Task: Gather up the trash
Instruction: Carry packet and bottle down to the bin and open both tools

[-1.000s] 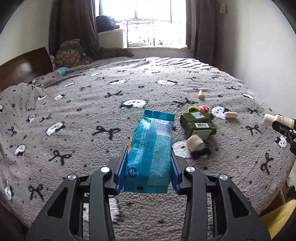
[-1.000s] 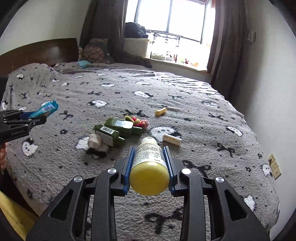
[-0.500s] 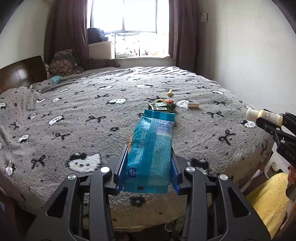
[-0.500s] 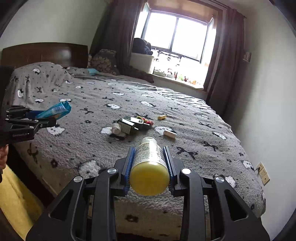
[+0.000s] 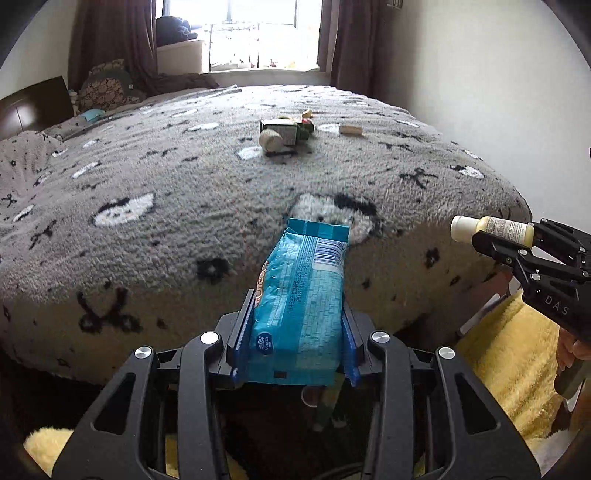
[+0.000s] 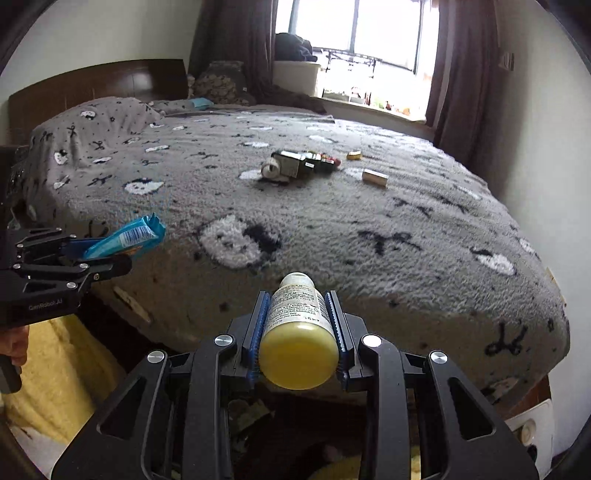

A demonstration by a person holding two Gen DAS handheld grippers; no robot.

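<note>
Left wrist view: the left gripper (image 5: 295, 325) clamps a blue tissue pack (image 5: 301, 295), narrow jaws pressed on its sides, off the bed's (image 5: 184, 206) edge. Right gripper (image 6: 297, 328) squeezes a yellow bottle (image 6: 297, 332). Farther out on the blanket, green cartons (image 5: 291, 131) and a small tube (image 5: 351, 129) lie.

Home bedroom, blanketed bed (image 5: 155, 177), headboard (image 6: 99, 83), curtained window (image 6: 354, 33)

blue packet (image 5: 301, 295), yellow bottle (image 6: 297, 332) — grey bedspread (image 5: 184, 192), black bows.
</note>
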